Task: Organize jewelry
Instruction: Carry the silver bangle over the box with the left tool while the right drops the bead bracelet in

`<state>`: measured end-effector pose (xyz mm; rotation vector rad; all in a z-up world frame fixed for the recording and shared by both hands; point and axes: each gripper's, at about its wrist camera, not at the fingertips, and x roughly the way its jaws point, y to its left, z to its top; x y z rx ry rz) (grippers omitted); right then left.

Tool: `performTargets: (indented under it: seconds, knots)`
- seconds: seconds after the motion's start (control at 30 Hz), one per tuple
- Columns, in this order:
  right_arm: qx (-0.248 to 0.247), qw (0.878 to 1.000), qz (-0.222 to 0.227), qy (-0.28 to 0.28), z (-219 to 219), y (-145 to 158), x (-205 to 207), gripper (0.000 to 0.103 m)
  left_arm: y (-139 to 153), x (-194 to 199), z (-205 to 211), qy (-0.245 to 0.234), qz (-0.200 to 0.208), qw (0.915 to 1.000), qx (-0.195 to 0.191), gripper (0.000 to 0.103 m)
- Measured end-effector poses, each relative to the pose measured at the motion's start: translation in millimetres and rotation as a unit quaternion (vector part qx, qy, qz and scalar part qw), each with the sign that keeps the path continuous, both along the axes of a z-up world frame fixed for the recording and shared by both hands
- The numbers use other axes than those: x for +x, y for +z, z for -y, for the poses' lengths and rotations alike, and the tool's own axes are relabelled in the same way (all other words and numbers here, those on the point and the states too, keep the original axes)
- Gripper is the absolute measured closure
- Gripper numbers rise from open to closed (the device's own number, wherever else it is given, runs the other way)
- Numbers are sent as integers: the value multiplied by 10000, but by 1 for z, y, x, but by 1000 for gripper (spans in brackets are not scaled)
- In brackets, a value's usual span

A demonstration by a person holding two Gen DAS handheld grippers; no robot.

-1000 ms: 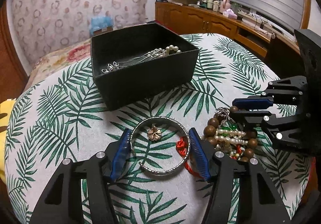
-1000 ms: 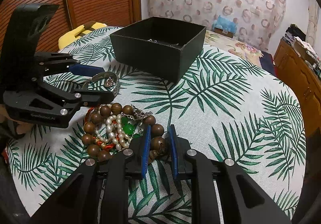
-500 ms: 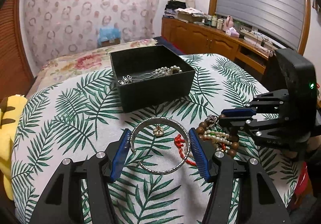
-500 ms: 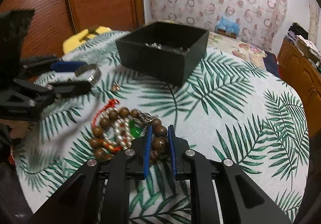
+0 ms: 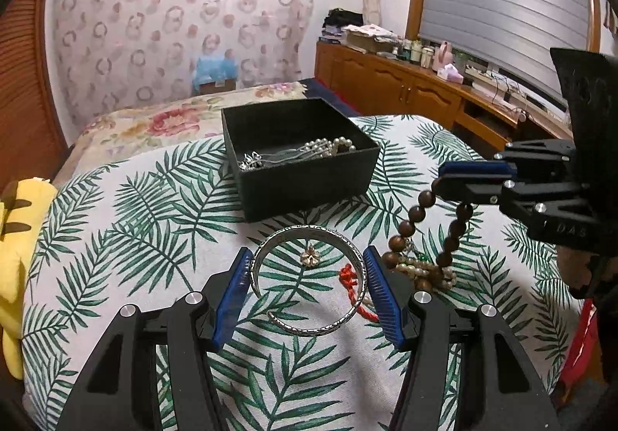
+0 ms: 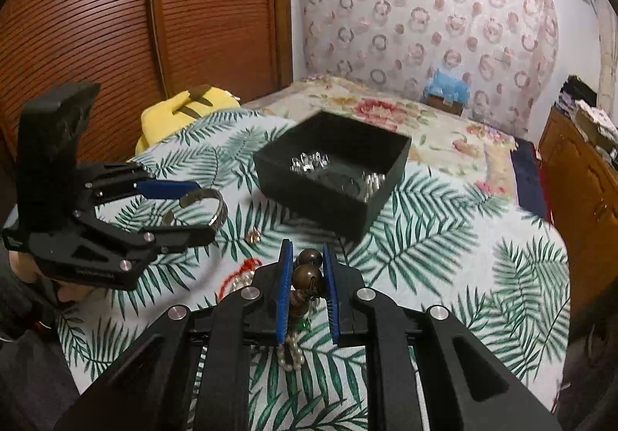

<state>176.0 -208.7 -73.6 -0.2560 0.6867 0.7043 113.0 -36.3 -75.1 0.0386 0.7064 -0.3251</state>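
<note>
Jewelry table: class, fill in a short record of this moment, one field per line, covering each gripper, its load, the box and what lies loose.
left gripper: shut on silver bangle, lifted off the cloth
right gripper: shut on wooden bead bracelet, strand hanging down
black box: open, holds pearls and silver pieces
loose on tablecloth: flower charm, red cord

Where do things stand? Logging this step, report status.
Left gripper shut on bangle, lifted. Right gripper shut on bead bracelet, raised with pearls tangled below. Box ahead, open; path clear.
</note>
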Motion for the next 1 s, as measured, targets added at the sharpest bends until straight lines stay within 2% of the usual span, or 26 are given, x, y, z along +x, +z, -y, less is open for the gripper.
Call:
performTargets:
  seconds: [0.5,1.0]
  knots:
    - [56,9990,432,16,-12,45,12,86,13,0,-8,86,216,9997,-16,47]
    - [139,9960,847,-233,-25,79,63,86,24,17,-5,72,310,9995,58,47]
